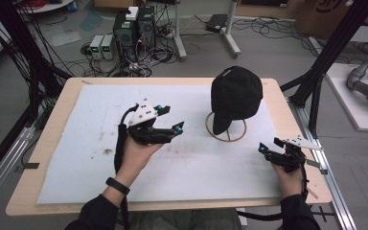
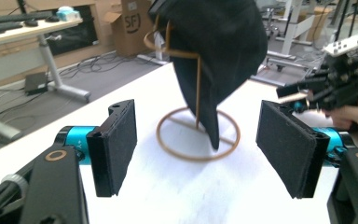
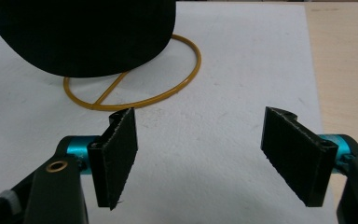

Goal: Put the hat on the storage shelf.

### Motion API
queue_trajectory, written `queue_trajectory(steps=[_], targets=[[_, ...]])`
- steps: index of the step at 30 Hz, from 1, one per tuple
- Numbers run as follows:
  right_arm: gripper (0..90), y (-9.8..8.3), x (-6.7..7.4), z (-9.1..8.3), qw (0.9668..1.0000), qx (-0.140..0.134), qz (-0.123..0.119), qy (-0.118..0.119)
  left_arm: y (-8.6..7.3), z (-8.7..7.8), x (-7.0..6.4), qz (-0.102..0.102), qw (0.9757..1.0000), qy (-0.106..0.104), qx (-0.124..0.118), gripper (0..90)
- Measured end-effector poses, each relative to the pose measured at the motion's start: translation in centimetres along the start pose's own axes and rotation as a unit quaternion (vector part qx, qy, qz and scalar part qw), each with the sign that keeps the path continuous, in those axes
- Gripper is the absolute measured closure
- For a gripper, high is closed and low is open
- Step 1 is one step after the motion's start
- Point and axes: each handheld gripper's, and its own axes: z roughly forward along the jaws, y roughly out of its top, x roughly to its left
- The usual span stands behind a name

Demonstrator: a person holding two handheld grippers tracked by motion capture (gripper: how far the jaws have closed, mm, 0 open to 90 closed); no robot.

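A black cap [image 1: 236,93] hangs on a gold wire stand [image 1: 225,140] at the back right of the white mat [image 1: 76,143]. My left gripper [image 1: 168,118] is open just left of the stand and points at it. In the left gripper view its pads [image 2: 116,144] stand wide apart with nothing between them, the cap [image 2: 223,56] and stand ring [image 2: 160,140] a little ahead. My right gripper [image 1: 270,145] is open near the mat's right edge. Its jaws [image 3: 206,156] are empty, with the cap's brim [image 3: 84,32] and the ring [image 3: 198,58] beyond them.
The mat covers most of a wooden table [image 1: 57,110], whose bare edge runs along the right [image 1: 287,124]. Computer boxes [image 1: 134,28], cables and desk legs [image 1: 179,38] crowd the floor behind. A black frame post [image 1: 316,81] stands at the right.
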Motion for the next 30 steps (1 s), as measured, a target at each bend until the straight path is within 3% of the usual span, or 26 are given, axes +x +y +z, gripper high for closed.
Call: queue_trajectory(steps=[3, 11, 17, 23, 30], targets=[[26.8, 0.2, 0.4, 0.4, 0.9999, 0.004, -0.013, 0.002, -1.4, -1.8, 0.3, 0.004, 0.9998, 0.016, 0.006, 29.0], [26.8, 0.6, 1.4, 1.6, 0.9990, 0.022, -0.039, 0.006, -5.7, -5.5, 1.8, -0.021, 0.9983, 0.051, 0.019, 28.1], [26.7, 0.7, 1.1, 2.0, 0.9991, 0.037, -0.021, 0.007, -9.3, -7.4, 3.0, -0.031, 0.9951, 0.092, 0.022, 27.0], [26.6, 0.8, 0.8, 2.3, 0.9988, 0.048, -0.005, 0.011, -10.5, -8.3, 3.9, -0.046, 0.9928, 0.108, 0.021, 27.0], [26.6, 0.8, 1.1, 2.6, 0.9976, 0.064, -0.023, 0.012, -11.5, -8.5, 4.7, -0.051, 0.9909, 0.119, 0.037, 26.9]])
